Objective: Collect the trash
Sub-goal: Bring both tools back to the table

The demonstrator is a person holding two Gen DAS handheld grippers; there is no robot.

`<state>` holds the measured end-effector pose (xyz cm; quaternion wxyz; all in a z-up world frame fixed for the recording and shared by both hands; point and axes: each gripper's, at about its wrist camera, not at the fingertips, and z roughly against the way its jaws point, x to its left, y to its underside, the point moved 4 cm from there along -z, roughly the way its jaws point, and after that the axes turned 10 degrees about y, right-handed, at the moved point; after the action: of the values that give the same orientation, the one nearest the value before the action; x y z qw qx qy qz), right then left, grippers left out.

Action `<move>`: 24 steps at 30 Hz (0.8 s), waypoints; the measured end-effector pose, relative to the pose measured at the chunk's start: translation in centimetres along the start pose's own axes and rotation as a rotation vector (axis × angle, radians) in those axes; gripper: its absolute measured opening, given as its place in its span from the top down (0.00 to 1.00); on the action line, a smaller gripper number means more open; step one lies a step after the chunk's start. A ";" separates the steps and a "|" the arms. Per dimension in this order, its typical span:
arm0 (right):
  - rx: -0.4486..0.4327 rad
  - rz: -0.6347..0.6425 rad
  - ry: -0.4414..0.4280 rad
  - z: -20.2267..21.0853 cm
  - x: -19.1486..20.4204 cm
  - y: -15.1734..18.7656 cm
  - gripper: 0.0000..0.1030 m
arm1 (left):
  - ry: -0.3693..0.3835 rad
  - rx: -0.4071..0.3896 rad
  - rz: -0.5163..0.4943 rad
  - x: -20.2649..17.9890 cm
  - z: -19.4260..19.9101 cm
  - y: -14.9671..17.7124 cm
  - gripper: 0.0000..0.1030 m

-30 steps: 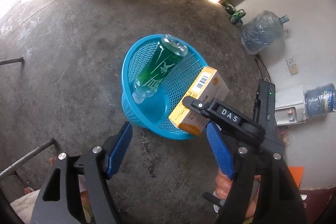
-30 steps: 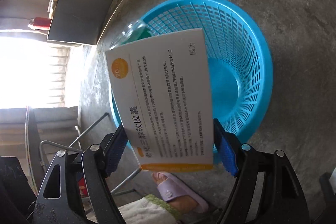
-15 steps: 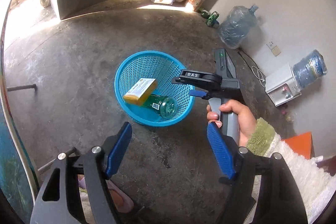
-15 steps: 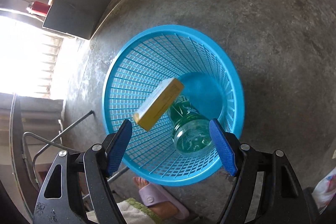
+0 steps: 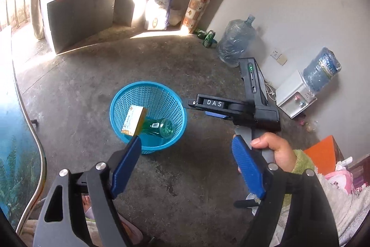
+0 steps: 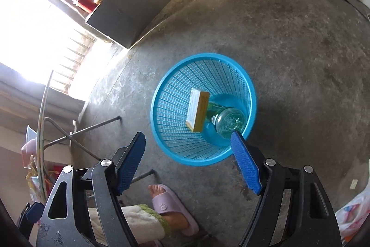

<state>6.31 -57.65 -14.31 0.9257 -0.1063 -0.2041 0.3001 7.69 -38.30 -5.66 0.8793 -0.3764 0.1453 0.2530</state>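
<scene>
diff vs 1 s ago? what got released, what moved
The right gripper let go of the yellow box: it was clamped between the fingers a second ago and now lies in the blue basket, leaning on the green bottle. Both grippers have pulled up and away. The left gripper has just been opening, nothing between its fingers. The basket kept its spot on the floor.

Box (image 6: pixel 197 110) and bottle (image 6: pixel 227 122) in basket (image 6: pixel 175 94) on floor (image 6: pixel 289 61); box left of bottle.
</scene>
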 end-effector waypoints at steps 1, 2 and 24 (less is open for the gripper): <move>-0.019 0.012 0.000 1.4 0.2 0.3 0.26 | -0.004 -0.020 -0.015 -0.6 0.8 0.0 0.21; -0.042 0.023 -0.003 2.6 0.5 0.4 0.25 | -0.016 -0.042 -0.035 -1.2 1.7 0.1 0.19; -0.410 0.485 0.078 15.3 17.9 6.8 0.08 | -0.322 -0.220 0.046 1.7 18.7 6.0 0.12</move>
<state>9.27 -40.31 2.78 0.7936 -0.3477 -0.1931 0.4605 7.02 -20.45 2.62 0.8388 -0.4214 -0.0171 0.3443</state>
